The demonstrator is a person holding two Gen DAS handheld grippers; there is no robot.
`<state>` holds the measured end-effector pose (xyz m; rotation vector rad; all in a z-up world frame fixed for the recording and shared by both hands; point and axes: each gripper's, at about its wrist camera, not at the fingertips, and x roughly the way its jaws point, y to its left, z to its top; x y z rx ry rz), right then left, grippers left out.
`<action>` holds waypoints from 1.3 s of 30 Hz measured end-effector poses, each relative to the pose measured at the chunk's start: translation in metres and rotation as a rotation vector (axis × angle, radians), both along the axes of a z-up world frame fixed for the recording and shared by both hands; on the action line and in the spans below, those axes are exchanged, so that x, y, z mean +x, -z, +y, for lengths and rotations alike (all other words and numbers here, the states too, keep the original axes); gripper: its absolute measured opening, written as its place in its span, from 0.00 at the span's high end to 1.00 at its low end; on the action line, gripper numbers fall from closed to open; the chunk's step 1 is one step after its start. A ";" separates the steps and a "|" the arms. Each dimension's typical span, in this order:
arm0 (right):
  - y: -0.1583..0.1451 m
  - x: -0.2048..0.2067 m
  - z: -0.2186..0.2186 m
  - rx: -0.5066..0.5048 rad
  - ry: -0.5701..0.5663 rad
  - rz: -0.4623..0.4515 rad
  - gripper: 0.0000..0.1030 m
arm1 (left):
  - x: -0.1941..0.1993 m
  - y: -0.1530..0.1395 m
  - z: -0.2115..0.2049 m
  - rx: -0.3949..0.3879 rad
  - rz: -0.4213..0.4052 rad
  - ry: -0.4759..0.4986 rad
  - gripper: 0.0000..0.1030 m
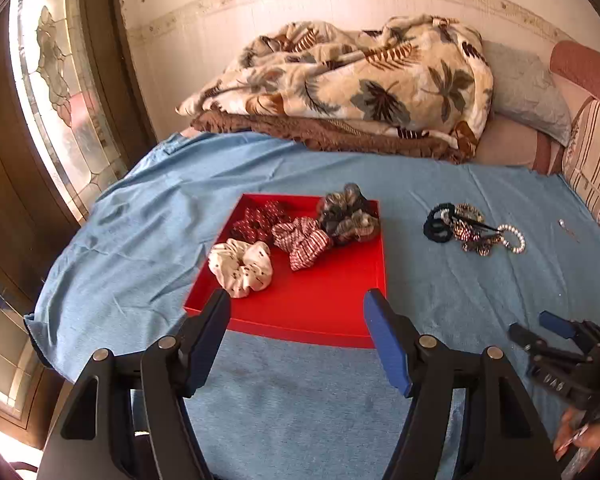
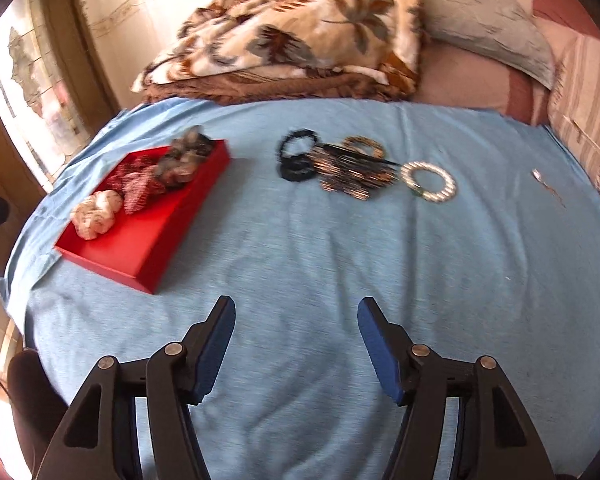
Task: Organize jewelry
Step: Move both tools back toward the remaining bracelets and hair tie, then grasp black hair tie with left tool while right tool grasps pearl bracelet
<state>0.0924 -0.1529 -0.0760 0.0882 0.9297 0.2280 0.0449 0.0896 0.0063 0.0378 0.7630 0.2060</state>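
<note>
Red is the colour of the tray (image 1: pixel 352 280) sitting on the blue cloth (image 1: pixel 140 240) that covers the bed. Four soft hair scrunchies are already in it. The white scrunchie (image 1: pixel 241 266) lies at about 9 o'clock in the tray, hanging a little over the left wall. The dark red dotted scrunchie (image 1: pixel 260 220) is behind it at about 11 o'clock. The red striped scrunchie (image 1: pixel 302 244) is in the middle, and the grey scrunchie (image 1: pixel 348 216) sits at 1 o'clock, up against the far corner. The near half of the tray is bare.

So I think part of the job is done, but not all of it. To the right of the tray, at about 3 o'clock from it and well apart, a little pile waits on the cloth: black hair ties (image 2: pixel 296 158), a dark beaded piece (image 2: pixel 350 180) with a thin black stick across it, and a pearl bracelet (image 2: pixel 429 182) on the right end. Far to the right, a tiny shiny thing (image 2: pixel 537 175) lies alone; it is too small to name.

The left tongs (image 1: pixel 296 304) are spread wide with nothing between them, hanging over the near edge of the tray. The right tongs (image 2: pixel 296 310) are spread wide too, holding nothing, over bare cloth with the pile ahead at 12 o'clock. The right view is a bit blurry.
</note>
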 end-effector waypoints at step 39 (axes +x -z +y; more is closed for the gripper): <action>0.064 0.192 -0.133 -0.005 0.173 0.011 0.39 | 0.281 0.125 -0.121 -0.115 0.222 0.340 0.34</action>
